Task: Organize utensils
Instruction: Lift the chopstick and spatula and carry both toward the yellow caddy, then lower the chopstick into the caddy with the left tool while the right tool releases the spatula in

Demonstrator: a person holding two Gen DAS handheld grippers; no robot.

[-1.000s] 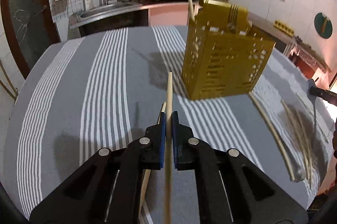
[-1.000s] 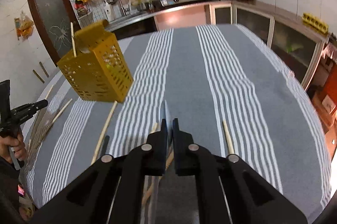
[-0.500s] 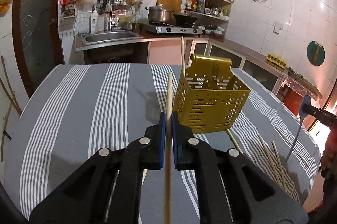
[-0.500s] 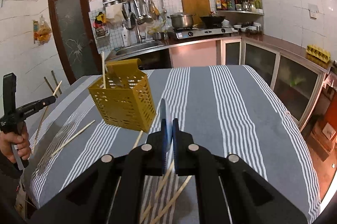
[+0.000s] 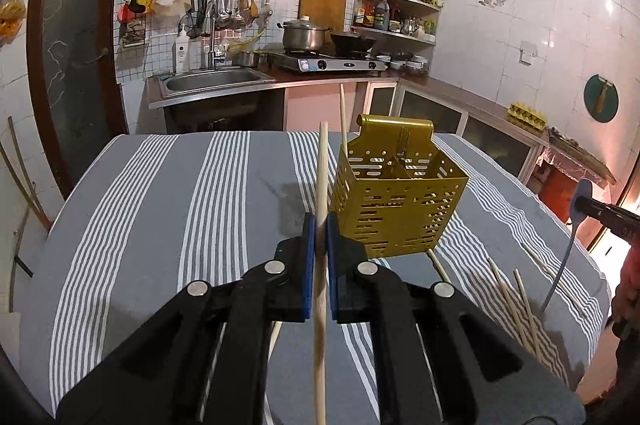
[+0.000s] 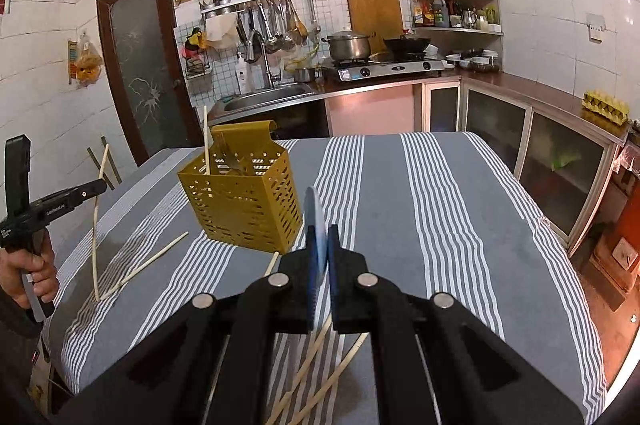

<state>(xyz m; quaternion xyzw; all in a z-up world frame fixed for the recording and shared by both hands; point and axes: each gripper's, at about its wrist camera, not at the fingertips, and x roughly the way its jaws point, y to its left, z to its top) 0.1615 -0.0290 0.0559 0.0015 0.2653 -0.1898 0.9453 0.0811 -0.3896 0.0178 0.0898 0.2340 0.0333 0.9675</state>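
Partly done: one chopstick (image 6: 205,139) and a fork (image 6: 236,161) already upright inside yellow caddy (image 5: 396,201). Left gripper (image 5: 319,237) clamped on wooden chopstick (image 5: 321,225), raised just left of caddy. Right gripper (image 6: 320,245) clamped on blue utensil (image 6: 316,229), right of caddy. Remaining: loose chopsticks (image 5: 516,301) on cloth near caddy's base.
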